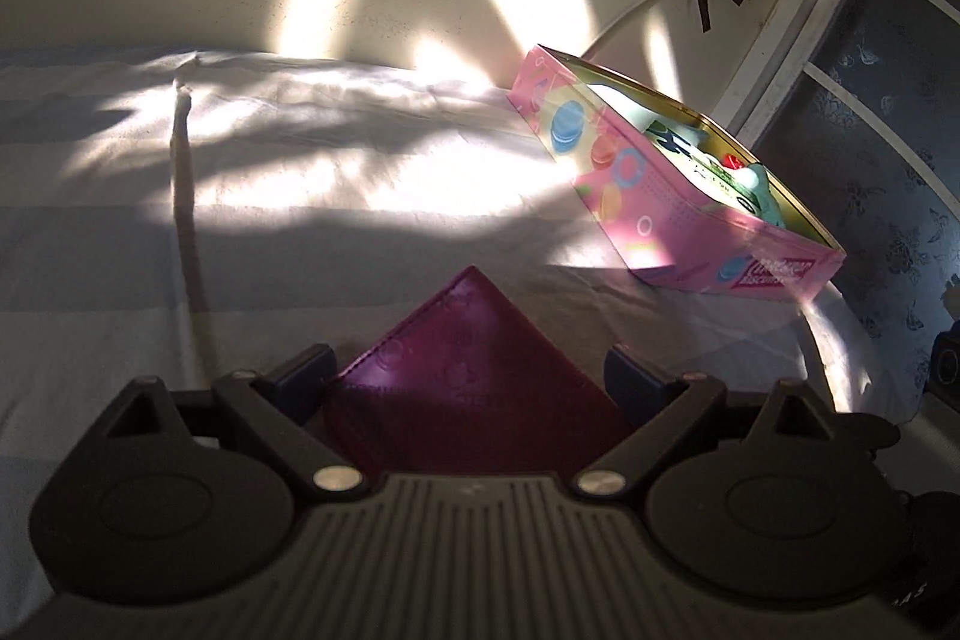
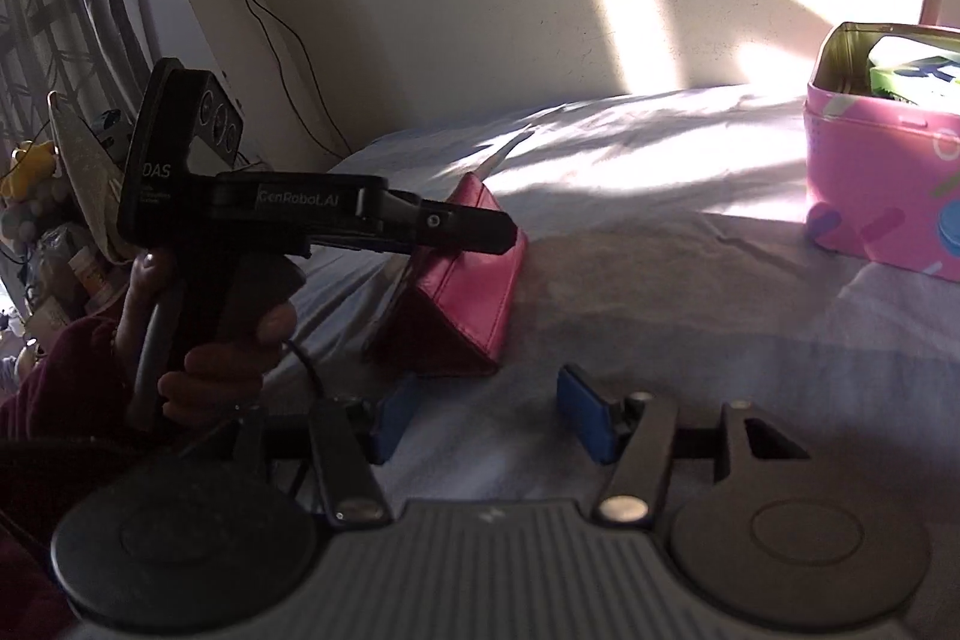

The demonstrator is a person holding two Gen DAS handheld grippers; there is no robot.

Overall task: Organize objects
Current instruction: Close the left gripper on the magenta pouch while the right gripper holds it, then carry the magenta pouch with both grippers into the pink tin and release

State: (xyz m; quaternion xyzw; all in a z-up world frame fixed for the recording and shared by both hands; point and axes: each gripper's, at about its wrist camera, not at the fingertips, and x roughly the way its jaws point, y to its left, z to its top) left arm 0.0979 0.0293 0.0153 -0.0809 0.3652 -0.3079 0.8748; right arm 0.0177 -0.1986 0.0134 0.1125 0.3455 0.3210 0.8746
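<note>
Your pink box (image 1: 678, 172) already held several items; the magenta wallet (image 1: 474, 376) stood tented on the bed (image 1: 300, 196), between your left gripper's (image 1: 471, 370) wide jaws, ungripped. Your right gripper (image 2: 492, 418) was open, empty.

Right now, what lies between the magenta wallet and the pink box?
Only bare, wrinkled bedsheet separates the magenta wallet from the pink box; both wrist views show this stretch.

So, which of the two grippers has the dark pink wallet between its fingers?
The left gripper: the wallet sits between its wide-apart fingers. The right gripper has only bedsheet between its fingers.
</note>
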